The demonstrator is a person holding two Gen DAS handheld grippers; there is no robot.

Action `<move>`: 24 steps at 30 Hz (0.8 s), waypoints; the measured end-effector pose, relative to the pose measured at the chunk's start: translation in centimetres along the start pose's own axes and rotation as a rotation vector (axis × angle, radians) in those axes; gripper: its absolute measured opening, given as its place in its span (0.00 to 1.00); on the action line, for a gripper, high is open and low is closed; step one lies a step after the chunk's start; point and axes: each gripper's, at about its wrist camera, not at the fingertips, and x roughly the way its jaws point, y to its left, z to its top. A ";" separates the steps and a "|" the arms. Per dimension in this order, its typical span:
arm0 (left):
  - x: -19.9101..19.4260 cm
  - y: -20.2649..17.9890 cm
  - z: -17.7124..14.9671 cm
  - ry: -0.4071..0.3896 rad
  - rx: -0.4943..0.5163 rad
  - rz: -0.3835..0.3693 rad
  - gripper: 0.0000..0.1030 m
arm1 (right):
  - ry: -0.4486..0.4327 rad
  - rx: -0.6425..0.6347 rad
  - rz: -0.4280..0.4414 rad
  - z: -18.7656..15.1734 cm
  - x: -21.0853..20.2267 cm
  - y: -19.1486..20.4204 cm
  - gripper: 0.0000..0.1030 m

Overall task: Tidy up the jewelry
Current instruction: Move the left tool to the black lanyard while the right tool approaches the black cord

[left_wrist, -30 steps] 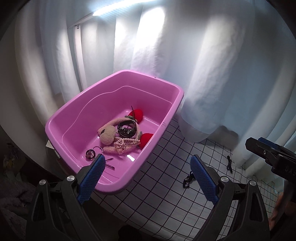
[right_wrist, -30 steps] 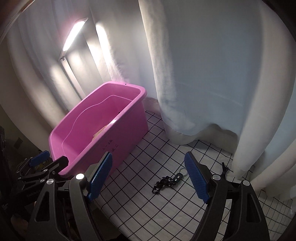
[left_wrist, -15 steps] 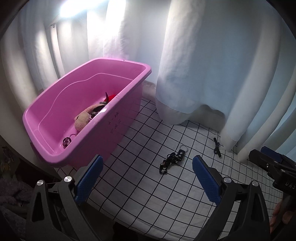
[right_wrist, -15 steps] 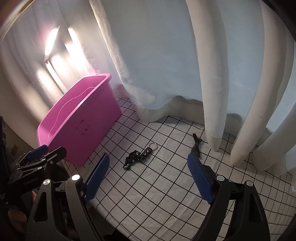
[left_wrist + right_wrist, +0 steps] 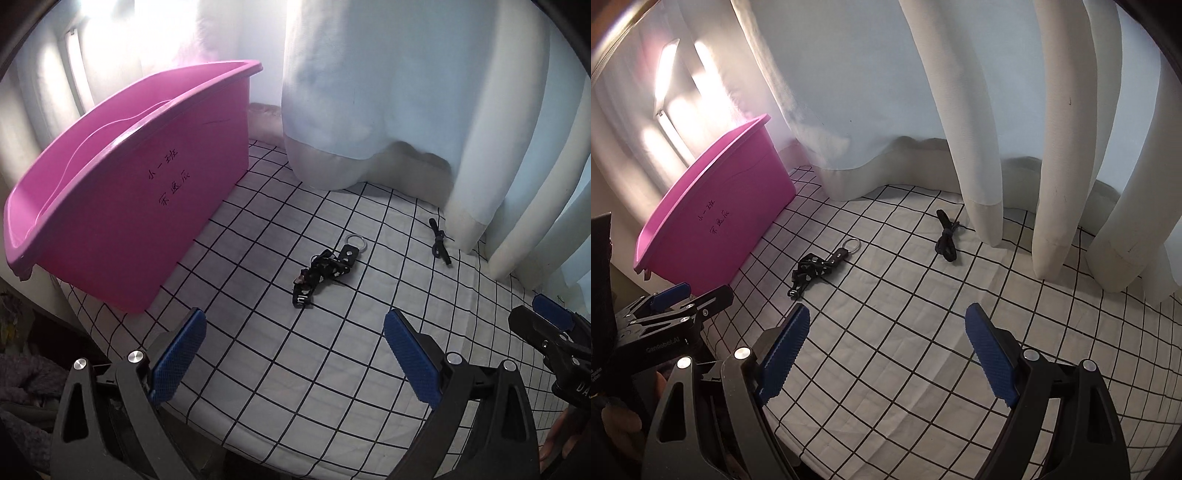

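Pink tub (image 5: pixel 122 206) sits at 10 o'clock, insides hidden from here. Black strap (image 5: pixel 325 271) lies on the grid cloth (image 5: pixel 258 369) dead ahead. Left claw (image 5: pixel 293 354) and right claw (image 5: pixel 886 354) both gape wide, holding nothing.

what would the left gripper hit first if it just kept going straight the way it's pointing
Probably the black strap keychain lying on the checked cloth. It sits ahead of the open left gripper, between its fingers' lines, with only bare cloth before it. Depth is unclear, so it could meet the cloth short of the keychain.
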 end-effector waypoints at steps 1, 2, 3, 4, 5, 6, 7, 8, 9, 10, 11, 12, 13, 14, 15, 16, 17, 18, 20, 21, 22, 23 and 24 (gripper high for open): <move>0.5 -0.2 -0.1 0.002 0.005 -0.003 0.92 | 0.005 0.006 0.001 -0.1 0.5 -0.4 0.80; 1.0 -0.4 -0.2 0.005 0.008 -0.006 0.92 | 0.011 0.009 -0.001 -0.2 1.0 -0.6 0.80; 1.6 -0.6 -0.3 0.006 0.009 -0.006 0.92 | 0.015 0.008 -0.006 -0.3 1.6 -0.8 0.80; 2.1 -0.7 -0.3 0.003 0.008 -0.008 0.92 | 0.015 0.006 -0.009 -0.3 2.1 -1.0 0.80; 2.6 -0.8 -0.4 -0.001 0.009 -0.008 0.92 | 0.013 0.008 -0.006 -0.4 2.7 -1.3 0.80; 3.1 -1.0 -0.4 -0.003 0.011 -0.006 0.92 | 0.010 0.013 -0.004 -0.5 3.2 -1.5 0.80; 3.7 -1.0 -0.5 -0.006 0.014 -0.004 0.92 | 0.008 0.020 -0.006 -0.5 3.8 -1.7 0.80; 4.2 -1.1 -0.5 -0.006 0.015 -0.004 0.92 | 0.008 0.025 -0.010 -0.6 4.5 -2.0 0.80; 4.8 -1.0 -0.5 -0.007 0.014 -0.007 0.92 | 0.005 0.031 -0.015 -0.7 5.1 -2.3 0.80; 5.4 -1.0 -0.5 -0.007 0.013 -0.007 0.92 | 0.005 0.038 -0.025 -0.8 5.8 -2.5 0.80; 5.9 -1.0 -0.4 -0.010 0.013 -0.005 0.92 | 0.007 0.043 -0.033 -0.8 6.4 -2.7 0.80; 6.5 -1.1 -0.4 -0.015 0.014 -0.004 0.92 | 0.002 0.043 -0.037 -0.8 7.0 -2.9 0.80; 6.9 -1.1 -0.4 -0.020 0.016 0.000 0.92 | -0.005 0.040 -0.046 -0.7 7.4 -3.0 0.80; 7.4 -1.1 -0.4 -0.023 0.017 0.002 0.92 | -0.012 0.034 -0.054 -0.6 7.9 -3.1 0.80; 7.9 -1.1 -0.4 -0.022 0.016 0.001 0.92 | -0.015 0.027 -0.063 -0.5 8.3 -3.1 0.80; 8.4 -1.1 -0.4 -0.017 0.015 0.000 0.92 | -0.019 0.023 -0.073 -0.4 8.7 -3.2 0.80; 8.7 -1.1 -0.4 -0.013 0.012 -0.002 0.92 | -0.028 0.019 -0.073 -0.3 9.0 -3.3 0.80; 9.1 -1.2 -0.4 -0.010 0.010 -0.004 0.92 | -0.036 0.017 -0.074 -0.1 9.4 -3.3 0.80; 9.8 -1.4 -0.4 -0.004 0.010 -0.008 0.92 | -0.041 0.019 -0.077 0.2 10.1 -3.5 0.80; 10.0 -1.4 -0.4 -0.005 0.012 -0.012 0.92 | -0.045 0.021 -0.076 0.3 10.4 -3.7 0.80; 10.3 -1.5 -0.3 -0.006 0.014 -0.010 0.92 | -0.049 0.023 -0.077 0.4 10.7 -3.7 0.80; 10.6 -1.6 -0.3 -0.006 0.015 -0.010 0.92 | -0.049 0.024 -0.077 0.6 11.1 -3.8 0.80; 10.9 -1.7 -0.1 -0.002 0.016 -0.012 0.92 | -0.046 0.025 -0.081 0.7 11.4 -3.9 0.80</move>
